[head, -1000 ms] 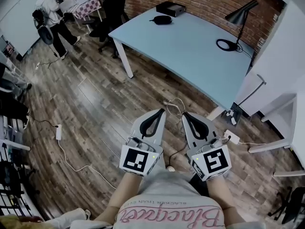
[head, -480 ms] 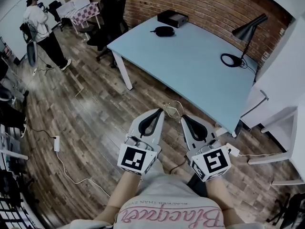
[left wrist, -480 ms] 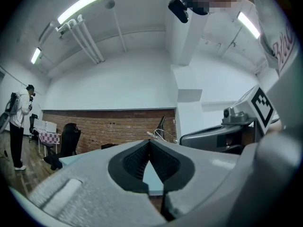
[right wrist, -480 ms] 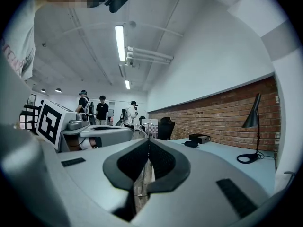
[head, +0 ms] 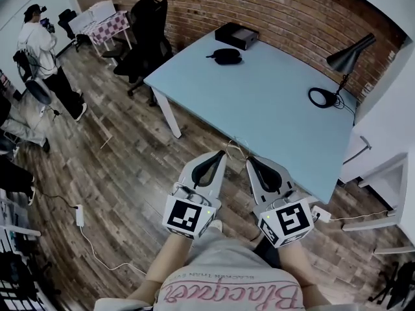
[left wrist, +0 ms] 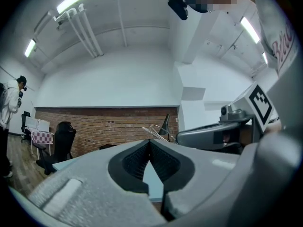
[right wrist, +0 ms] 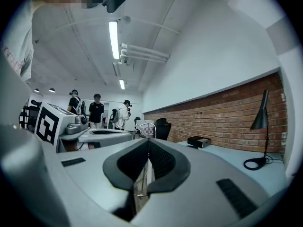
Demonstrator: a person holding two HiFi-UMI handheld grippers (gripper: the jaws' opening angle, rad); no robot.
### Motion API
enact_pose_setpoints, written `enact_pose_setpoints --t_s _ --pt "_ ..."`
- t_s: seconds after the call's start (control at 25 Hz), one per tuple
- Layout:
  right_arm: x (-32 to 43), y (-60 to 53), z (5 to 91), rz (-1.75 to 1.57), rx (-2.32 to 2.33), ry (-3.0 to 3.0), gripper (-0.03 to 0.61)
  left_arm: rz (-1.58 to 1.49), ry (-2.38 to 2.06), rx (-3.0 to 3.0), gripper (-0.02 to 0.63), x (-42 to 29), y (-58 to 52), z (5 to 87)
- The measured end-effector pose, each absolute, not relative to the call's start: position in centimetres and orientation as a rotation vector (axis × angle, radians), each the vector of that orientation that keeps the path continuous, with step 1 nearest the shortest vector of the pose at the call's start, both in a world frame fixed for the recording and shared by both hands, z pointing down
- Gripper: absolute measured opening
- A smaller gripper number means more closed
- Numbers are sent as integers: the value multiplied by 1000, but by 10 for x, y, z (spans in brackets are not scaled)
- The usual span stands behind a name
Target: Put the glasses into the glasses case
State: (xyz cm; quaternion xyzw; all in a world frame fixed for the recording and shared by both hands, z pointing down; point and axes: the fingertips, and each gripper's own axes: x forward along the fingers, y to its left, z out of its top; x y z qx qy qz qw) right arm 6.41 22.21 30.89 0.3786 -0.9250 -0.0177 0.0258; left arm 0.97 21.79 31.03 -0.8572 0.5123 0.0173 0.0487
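Observation:
A dark oval thing [head: 227, 56] that looks like the glasses case lies near the far end of the light blue table [head: 259, 102], beside a black box [head: 237, 35]. I cannot make out the glasses at this distance. My left gripper [head: 220, 153] and right gripper [head: 249, 159] are held side by side over the wooden floor, short of the table's near edge. The jaws of both are shut with nothing between them. In the right gripper view the black box [right wrist: 202, 141] shows on the table past the gripper [right wrist: 148, 141]. The left gripper [left wrist: 150, 143] points the same way.
A black desk lamp [head: 350, 52] stands at the table's right side, its ring base [head: 322, 98] near the edge. Black office chairs [head: 146, 28] stand left of the table. A person [head: 42, 57] stands at the far left. Cables and a power strip [head: 79, 215] lie on the floor.
The table has come nearer and lower in the head view as I step toward it. Both grippers stay shut and side by side. The person at the left has shifted a little.

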Motion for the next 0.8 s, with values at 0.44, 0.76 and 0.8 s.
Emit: enact_pose_setpoints --t_s 0.44,0.76,0.8 --pt "24 156 311 -40 1213 -2793 12 90 1560 -2670 5 -40 152 315" --pt "20 117 323 13 1253 -2766 12 75 1598 -2684 5 -58 118 327" --pt "19 111 322 9 1256 -2771 12 76 1601 -2680 5 -60 111 327"
